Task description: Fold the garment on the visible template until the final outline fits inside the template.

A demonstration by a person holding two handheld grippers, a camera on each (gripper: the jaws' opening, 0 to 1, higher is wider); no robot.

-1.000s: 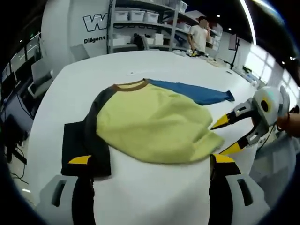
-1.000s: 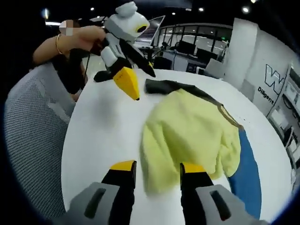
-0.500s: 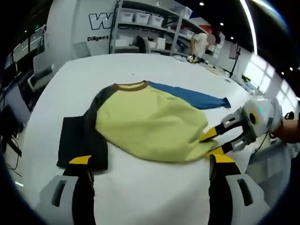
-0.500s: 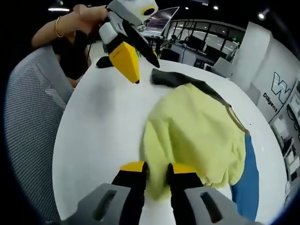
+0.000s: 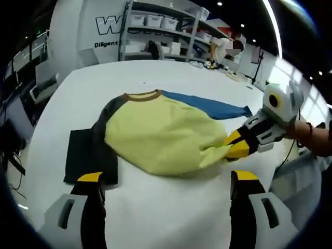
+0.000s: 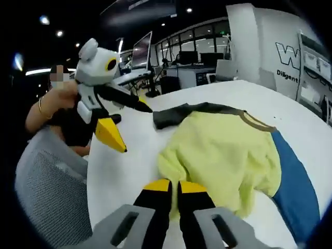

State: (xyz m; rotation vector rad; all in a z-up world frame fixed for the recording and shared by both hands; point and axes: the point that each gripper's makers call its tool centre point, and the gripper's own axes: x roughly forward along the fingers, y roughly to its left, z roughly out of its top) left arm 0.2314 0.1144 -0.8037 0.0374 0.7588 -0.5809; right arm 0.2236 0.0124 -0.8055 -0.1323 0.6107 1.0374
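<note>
Yellow shirt [image 5: 161, 137] hem pinched in my right tool [image 6: 174, 185]
Left tool [image 5: 165, 179] wide open over the white surface [image 5: 166, 218], near the black template [image 5: 83, 155].

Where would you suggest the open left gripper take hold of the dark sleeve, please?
Probably at the dark sleeve cuff end, lying flat over the black template just ahead of the left gripper. Come straight forward and down from the near table edge.
</note>
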